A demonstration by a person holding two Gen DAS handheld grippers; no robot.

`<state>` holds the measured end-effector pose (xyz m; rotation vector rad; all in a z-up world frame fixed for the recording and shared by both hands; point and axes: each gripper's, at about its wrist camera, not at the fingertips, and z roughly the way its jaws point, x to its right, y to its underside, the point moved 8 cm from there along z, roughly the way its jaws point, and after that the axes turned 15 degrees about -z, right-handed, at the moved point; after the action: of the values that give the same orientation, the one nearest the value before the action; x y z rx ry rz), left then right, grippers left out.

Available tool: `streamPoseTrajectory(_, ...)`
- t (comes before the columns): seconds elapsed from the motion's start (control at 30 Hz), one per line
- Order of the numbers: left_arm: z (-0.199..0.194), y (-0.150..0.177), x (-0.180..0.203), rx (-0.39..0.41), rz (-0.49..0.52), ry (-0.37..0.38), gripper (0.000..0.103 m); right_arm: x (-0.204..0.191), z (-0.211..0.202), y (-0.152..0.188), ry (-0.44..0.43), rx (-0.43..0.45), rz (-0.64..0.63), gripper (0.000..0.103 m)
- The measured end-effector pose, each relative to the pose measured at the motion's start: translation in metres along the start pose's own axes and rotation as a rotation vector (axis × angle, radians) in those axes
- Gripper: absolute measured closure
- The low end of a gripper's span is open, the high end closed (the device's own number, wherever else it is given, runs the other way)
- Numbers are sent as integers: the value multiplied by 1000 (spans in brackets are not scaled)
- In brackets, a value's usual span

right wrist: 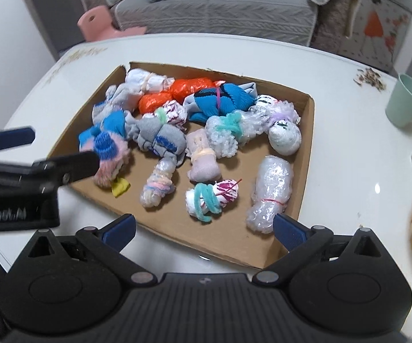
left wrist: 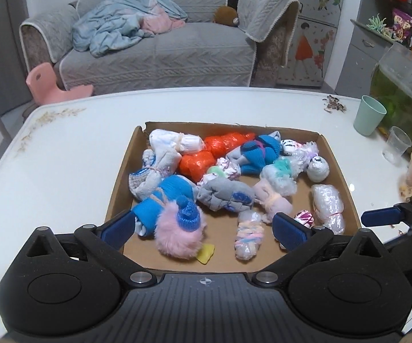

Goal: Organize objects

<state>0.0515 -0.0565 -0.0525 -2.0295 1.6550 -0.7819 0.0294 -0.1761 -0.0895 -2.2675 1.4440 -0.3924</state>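
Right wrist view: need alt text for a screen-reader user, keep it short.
A shallow cardboard tray on a white table holds many small tied bundles of socks, plastic wrap and fluff. The open right tool hovers at the tray's near edge, with nothing between its fingers. The left tool, also open, reaches in from the left beside a pink fluffy bundle.

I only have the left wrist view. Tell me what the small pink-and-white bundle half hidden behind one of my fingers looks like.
Observer: The small bundle has a fuzzy teal pipe cleaner wound around it; it lies on the cardboard box floor.
Operator: Report the right gripper; I see one finger only.
Observer: The right gripper is open wide at the box's near edge, holding nothing.
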Motion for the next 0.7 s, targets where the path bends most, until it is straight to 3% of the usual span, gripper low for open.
streamPoseTrajectory(0.7,-2,-3,-15,24,-3,-2,0,4,11,-6,27,-9,54,1)
